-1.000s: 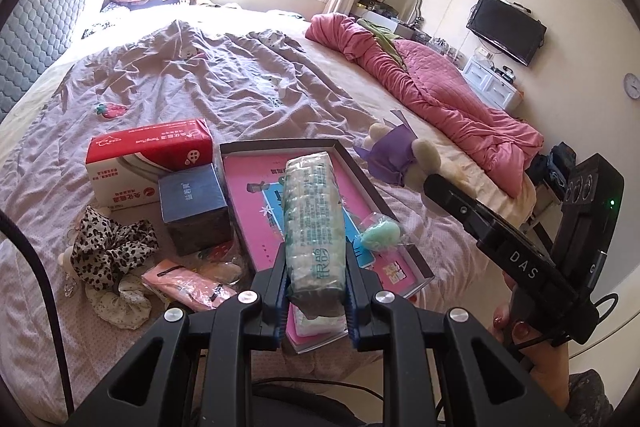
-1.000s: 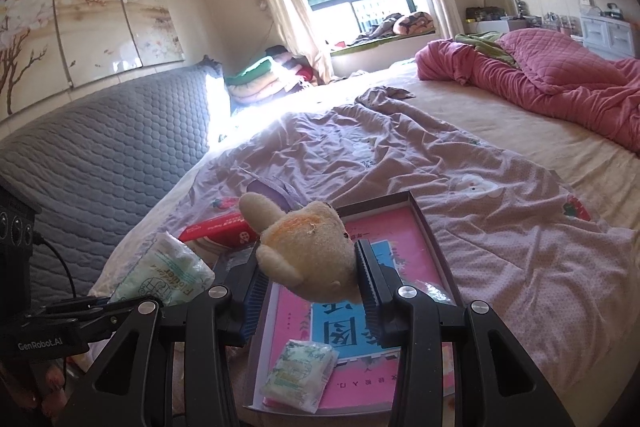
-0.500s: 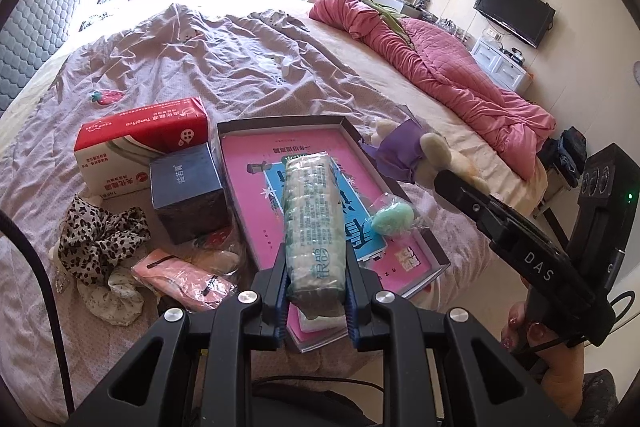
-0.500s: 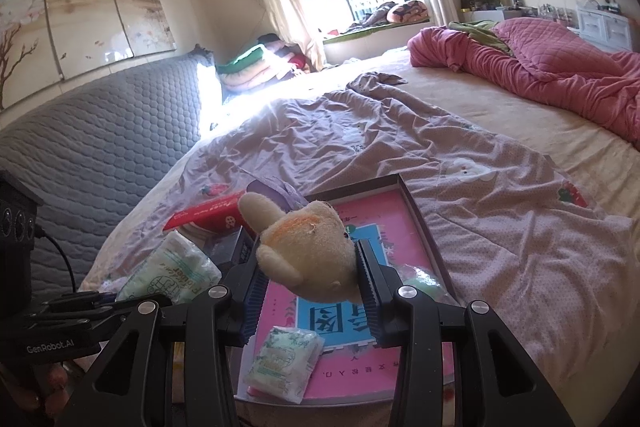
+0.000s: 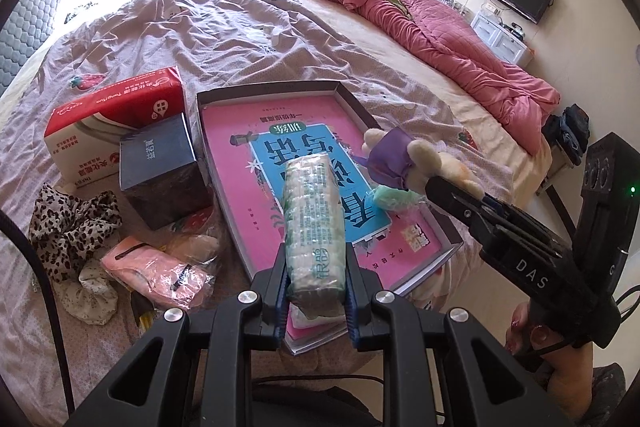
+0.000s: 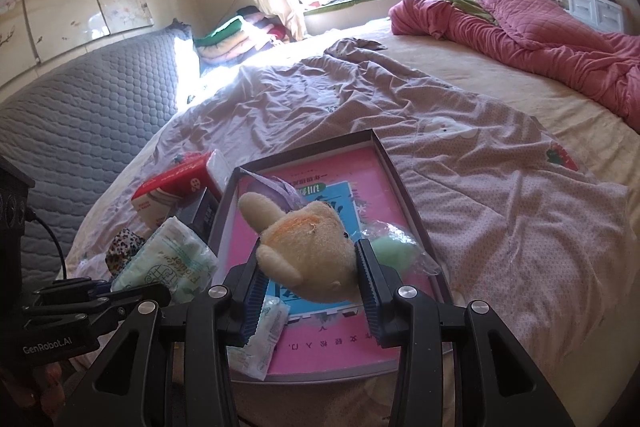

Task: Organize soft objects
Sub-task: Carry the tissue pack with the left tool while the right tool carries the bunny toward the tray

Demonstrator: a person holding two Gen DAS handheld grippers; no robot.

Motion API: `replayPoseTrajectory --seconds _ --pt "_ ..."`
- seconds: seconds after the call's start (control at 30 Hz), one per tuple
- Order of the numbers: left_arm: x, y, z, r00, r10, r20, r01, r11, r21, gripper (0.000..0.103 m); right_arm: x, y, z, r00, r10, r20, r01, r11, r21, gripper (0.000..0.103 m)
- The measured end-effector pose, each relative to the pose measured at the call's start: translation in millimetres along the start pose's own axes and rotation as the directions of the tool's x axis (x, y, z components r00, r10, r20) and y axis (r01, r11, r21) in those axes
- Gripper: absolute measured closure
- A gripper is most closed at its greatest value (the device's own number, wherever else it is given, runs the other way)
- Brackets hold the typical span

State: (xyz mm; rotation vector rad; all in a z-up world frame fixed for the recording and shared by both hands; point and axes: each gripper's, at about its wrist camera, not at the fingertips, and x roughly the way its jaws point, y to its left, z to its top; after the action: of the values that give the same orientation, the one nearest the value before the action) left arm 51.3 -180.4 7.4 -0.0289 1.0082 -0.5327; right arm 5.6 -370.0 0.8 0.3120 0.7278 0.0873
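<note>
Both our grippers have eased forward over the bed since a second ago, so the tray [image 5: 348, 99] now sits closer and larger beneath them, and the plush toy has travelled with our right gripper to hang over the tray's right half.

Our left gripper [image 5: 316, 293] is clenched on a long pack of cotton pads [image 5: 314, 211], wrapped in clear plastic with green print, which juts forward above the tray's near end. Our right gripper [image 6: 308, 285] is clamped on a cream plush toy [image 6: 308, 247] (its purple cloth shows best from the left wrist view), held clear above the tray floor.

Inside the tray lies a pink book [image 6: 340, 179] with a blue panel on its cover. A mint-green puff in a clear bag [image 5: 390, 197] rests on it near the right wall, just under the plush toy. A small white sachet [image 6: 262, 335] lies at the tray's near-left corner.

Left of the tray, on the mauve bedsheet [image 5: 224, 23], a dark blue box [image 5: 160, 167] stands touching a red-and-white tissue box [image 5: 116, 115]. Nearer us are a leopard-print scrunchie [image 5: 68, 227], a pale scrunchie [image 5: 90, 291] and a pink item in a clear packet [image 5: 156, 275]. A rumpled pink quilt [image 5: 440, 23] lies well apart along the far right of the bed.
</note>
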Motion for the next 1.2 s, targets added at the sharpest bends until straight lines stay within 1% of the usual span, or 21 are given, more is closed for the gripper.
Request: replayPoseTrajectory --seconds 0.27,0.6,0.77,1.2 --pt "13.7 -1.9 -0.1 1.0 -0.011 -0.026 0.012 1.0 0.003 0.08 12.0 -4.3 -11.3 0.999 -0.028 -0.043 0.027 1.0 -0.01 0.06" --pt "26.5 2.5 -0.6 0.999 -0.009 -0.047 0.009 1.0 0.004 0.08 17.0 -17.0 -15.0 0.996 -0.07 -0.056 0.071 0.997 0.007 0.059" --pt "31.1 2.4 0.3 0.999 -0.005 -0.053 0.005 1.0 0.007 0.08 22.5 -14.8 -18.3 0.993 -0.092 -0.075 0.09 0.996 -0.026 0.059" --pt "44.5 3.8 3.9 0.997 -0.001 -0.079 0.001 1.0 -0.007 0.08 34.0 -14.7 -27.9 0.989 -0.094 -0.113 0.087 0.994 -0.063 0.059"
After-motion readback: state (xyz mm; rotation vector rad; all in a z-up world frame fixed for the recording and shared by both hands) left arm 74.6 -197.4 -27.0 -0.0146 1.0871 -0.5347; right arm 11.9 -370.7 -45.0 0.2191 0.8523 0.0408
